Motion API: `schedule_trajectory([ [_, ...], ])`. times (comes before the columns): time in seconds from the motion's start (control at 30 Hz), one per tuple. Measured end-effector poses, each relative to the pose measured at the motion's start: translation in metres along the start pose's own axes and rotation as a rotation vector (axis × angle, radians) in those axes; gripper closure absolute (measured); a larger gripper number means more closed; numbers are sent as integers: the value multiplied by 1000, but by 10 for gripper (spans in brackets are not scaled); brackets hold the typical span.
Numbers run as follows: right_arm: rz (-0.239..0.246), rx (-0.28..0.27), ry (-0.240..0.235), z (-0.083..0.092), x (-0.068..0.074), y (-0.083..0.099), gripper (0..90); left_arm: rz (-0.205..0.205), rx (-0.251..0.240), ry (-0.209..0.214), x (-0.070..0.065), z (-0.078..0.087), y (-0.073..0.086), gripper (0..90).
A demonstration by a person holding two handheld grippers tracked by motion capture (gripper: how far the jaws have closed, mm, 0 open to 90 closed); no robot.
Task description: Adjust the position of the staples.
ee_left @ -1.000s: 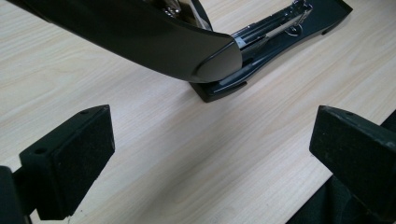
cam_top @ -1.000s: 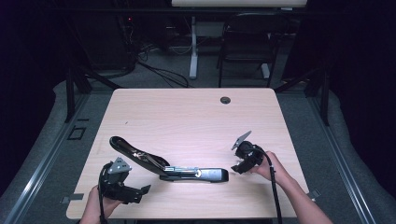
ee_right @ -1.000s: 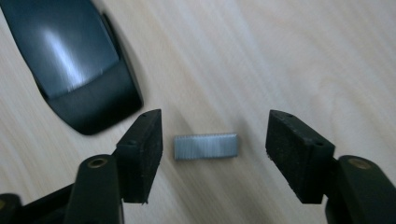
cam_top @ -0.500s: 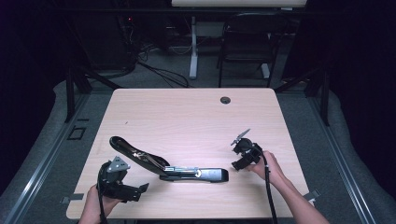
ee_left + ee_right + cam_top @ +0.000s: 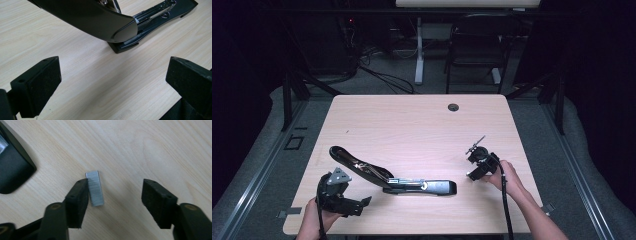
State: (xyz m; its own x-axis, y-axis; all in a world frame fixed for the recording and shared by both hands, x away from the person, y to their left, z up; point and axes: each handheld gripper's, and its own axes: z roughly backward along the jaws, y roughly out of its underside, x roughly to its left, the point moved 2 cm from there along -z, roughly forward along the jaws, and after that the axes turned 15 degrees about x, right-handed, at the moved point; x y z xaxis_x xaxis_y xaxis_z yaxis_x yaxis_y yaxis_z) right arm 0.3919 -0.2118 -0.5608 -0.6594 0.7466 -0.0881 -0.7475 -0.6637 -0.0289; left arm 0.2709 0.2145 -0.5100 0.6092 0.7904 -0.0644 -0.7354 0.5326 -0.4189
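Here a flat ribbed metal staple strip (image 5: 94,188) lies on pale woodgrain table (image 5: 150,150).

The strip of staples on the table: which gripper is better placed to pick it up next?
Right. The right gripper already has the strip of staples between its open jaws, beside one pad. The left gripper stands open near the opened stapler, far from the strip.

Far tabletop (image 5: 412,125) lies bare — the opened stapler (image 5: 392,177) bars the near middle
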Motion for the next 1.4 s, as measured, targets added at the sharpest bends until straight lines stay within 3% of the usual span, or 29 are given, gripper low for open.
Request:
schedule_trajectory([
  [0.1,3,-3,-17,3,-3,1,446,3,0,-1,0,0,0,2],
  [0.2,-6,-43,-88,4,-3,1,512,6,1,-2,0,-1,0,2],
  [0.3,7,-47,-144,5,-4,-1,582,5,2,-1,0,-1,-1,2],
  [0.53,22,-58,-170,1,-3,-4,680,2,4,2,-1,-2,-1,2],
  [0.57,-14,-98,-182,-2,0,-5,681,1,5,2,-1,-2,-1,2],
  [0.6,-17,-104,-186,-3,1,-5,683,2,2,0,-1,-2,-1,2],
  [0.97,-14,-96,-159,-8,5,-11,722,4,10,-2,0,-3,-1,2],
  [1.0,38,-39,-137,-5,2,-11,743,2,10,-2,0,-3,-1,2],
  [1.37,46,-39,-115,-2,2,-11,784,11,10,-3,1,-3,-1,2],
  [1.4,39,-59,-122,-1,2,-11,784,12,10,-5,1,-3,-1,2],
])
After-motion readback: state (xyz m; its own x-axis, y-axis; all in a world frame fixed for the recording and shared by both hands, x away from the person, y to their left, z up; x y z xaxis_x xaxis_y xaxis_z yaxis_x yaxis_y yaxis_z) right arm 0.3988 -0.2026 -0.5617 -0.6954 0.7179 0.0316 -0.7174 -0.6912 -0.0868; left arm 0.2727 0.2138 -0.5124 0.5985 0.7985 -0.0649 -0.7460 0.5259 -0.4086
